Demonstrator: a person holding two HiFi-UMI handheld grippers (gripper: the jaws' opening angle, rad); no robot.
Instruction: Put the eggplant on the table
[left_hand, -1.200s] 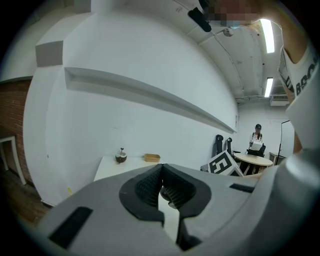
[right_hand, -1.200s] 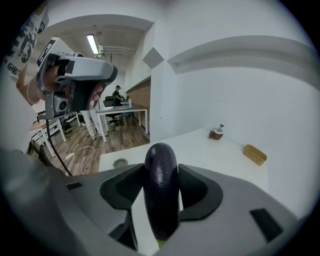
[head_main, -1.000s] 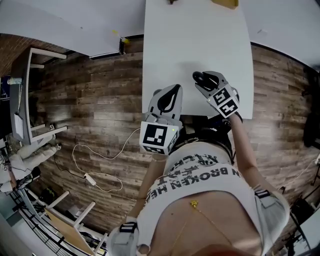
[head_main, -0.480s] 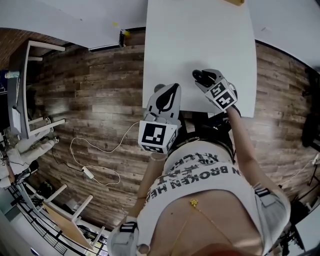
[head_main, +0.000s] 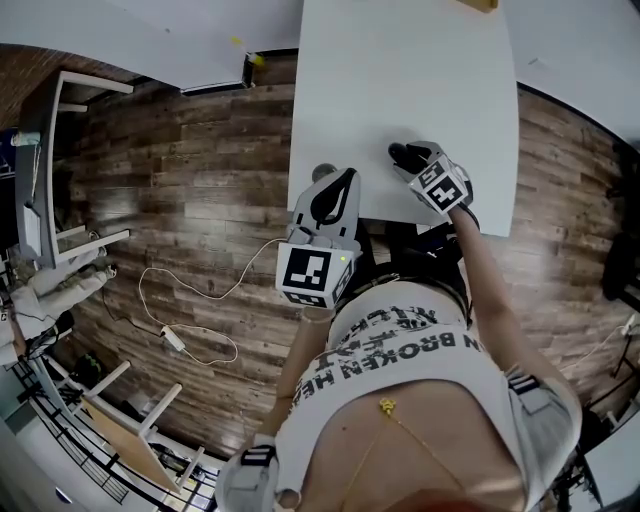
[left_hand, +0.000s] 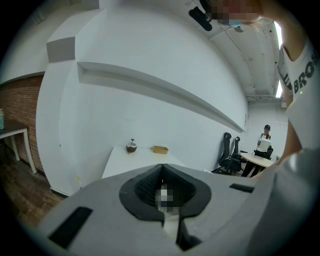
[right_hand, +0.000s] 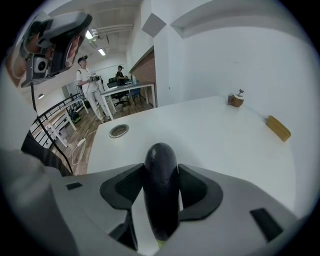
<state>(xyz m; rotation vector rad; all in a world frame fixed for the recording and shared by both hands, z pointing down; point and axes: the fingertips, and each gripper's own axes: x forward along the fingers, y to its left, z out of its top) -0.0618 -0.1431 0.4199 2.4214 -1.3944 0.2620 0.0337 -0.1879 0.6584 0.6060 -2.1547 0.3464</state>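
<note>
From the head view, a white desk (head_main: 400, 80) runs up the middle of the frame over a wood-plank floor (head_main: 180, 150), where a pale cable (head_main: 190, 310) lies in loops. The person's torso fills the lower part. The left hand-held gripper (head_main: 340, 180) sits at the desk's near left edge, just beside a round grommet (head_main: 322, 172) set in the top. The right hand-held gripper (head_main: 405, 157) reaches over the near part of the desk with the dark eggplant (head_main: 400, 153) sticking out past its tips. Whether the eggplant touches the top cannot be told here. In the left gripper view, the left hand-held gripper (left_hand: 161, 166) has its jaws drawn together at the tips, with nothing between them. Beyond it the desk (left_hand: 125, 160) carries a small brown round thing (left_hand: 131, 146) and a flat yellow thing (left_hand: 160, 149) at its far end. Office chairs (left_hand: 230, 150) and a person (left_hand: 263, 142) are off to the right. In the right gripper view, the right hand-held gripper (right_hand: 161, 172) is clamped on the eggplant (right_hand: 161, 155), both pads pressing its sides, and its rounded end points out over the desk (right_hand: 210, 130). The grommet (right_hand: 118, 131) lies ahead to the left. The brown round thing (right_hand: 235, 99) and the yellow thing (right_hand: 278, 128) are well apart from the eggplant at the far side. Two people (right_hand: 87, 80) stand by another table in the background.
</note>
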